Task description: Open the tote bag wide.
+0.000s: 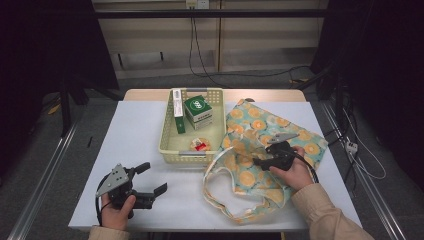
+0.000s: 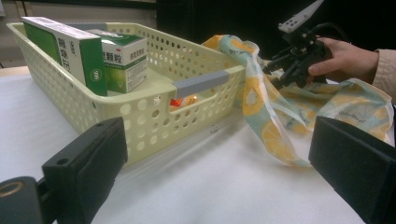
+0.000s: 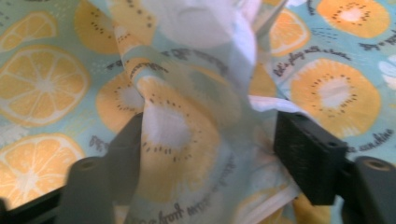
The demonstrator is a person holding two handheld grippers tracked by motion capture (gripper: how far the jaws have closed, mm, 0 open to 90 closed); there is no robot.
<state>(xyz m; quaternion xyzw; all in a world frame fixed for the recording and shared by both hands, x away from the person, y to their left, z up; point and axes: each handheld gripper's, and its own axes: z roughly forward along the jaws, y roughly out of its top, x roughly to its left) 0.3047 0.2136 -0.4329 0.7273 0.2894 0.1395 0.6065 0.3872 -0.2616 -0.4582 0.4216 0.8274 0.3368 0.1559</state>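
Between the jaws of the right gripper (image 3: 205,163) a raised fold of a fruit-print cloth bag (image 1: 265,145) stands loose: the jaws are parted and their pads do not press on it, so the fabric is let go, not gripped. From the high view, that gripper (image 1: 260,161) sits on the bag near its open mouth, with the bag's handle loop (image 1: 220,185) trailing toward the person just beyond the jaws. Off to this gripper's left stands a pale yellow basket (image 1: 167,145), touching the bag's edge, holding two green and white boxes (image 1: 198,112) and a small red and white packet (image 1: 200,145). Well apart on the far side of the basket, the left gripper (image 1: 152,181) rests low over the white table (image 1: 135,125), jaws wide apart and nothing between them, pointing toward the basket. The step looks like arranging or opening the bag so the basket's items can go in. A likely next move is a fresh grip on the rim of the bag's mouth.
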